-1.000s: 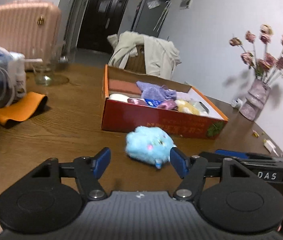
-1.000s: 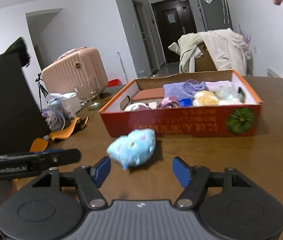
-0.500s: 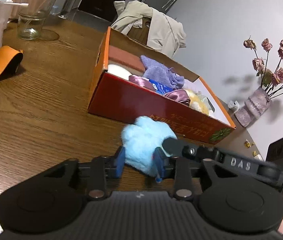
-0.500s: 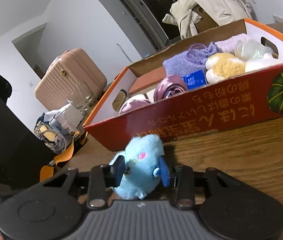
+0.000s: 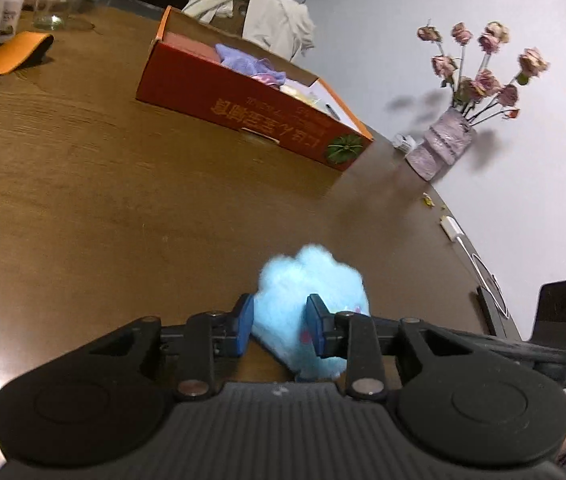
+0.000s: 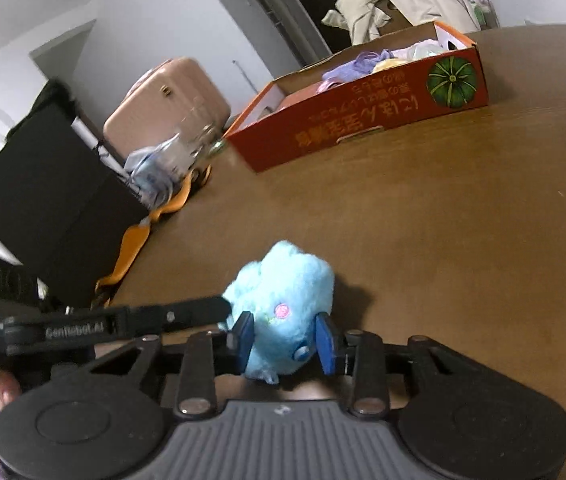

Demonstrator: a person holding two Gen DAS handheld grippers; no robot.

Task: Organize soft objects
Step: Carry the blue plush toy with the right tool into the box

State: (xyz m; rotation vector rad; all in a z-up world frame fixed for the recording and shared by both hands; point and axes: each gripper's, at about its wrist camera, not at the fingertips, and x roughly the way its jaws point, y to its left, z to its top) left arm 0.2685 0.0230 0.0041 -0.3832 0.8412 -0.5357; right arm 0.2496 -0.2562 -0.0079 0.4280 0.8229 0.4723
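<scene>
A fluffy light-blue plush toy [image 5: 315, 276] [image 6: 283, 280] is just above the wooden table, held from two sides. My left gripper [image 5: 281, 320] is shut on one part of it, the blue pads pressed into the fur. My right gripper [image 6: 285, 336] is shut on the other part, near a pink embroidered spot. In the right wrist view the left gripper's finger [image 6: 203, 308] reaches in from the left. The red cardboard box [image 5: 243, 96] [image 6: 363, 120], holding several soft items, stands farther back on the table, well apart from the toy.
A vase of dried roses [image 5: 443, 144] stands by the wall at the table's right edge, with a white cable [image 5: 453, 232] nearer. An orange band [image 5: 11, 56] and glass jar [image 5: 49, 8] lie far left. A black box [image 6: 43, 200] and pink suitcase [image 6: 171, 104] stand beyond.
Both grippers closed on the blue plush toy beside the box, then drew it back together. The box now sits much farther away in both views.
</scene>
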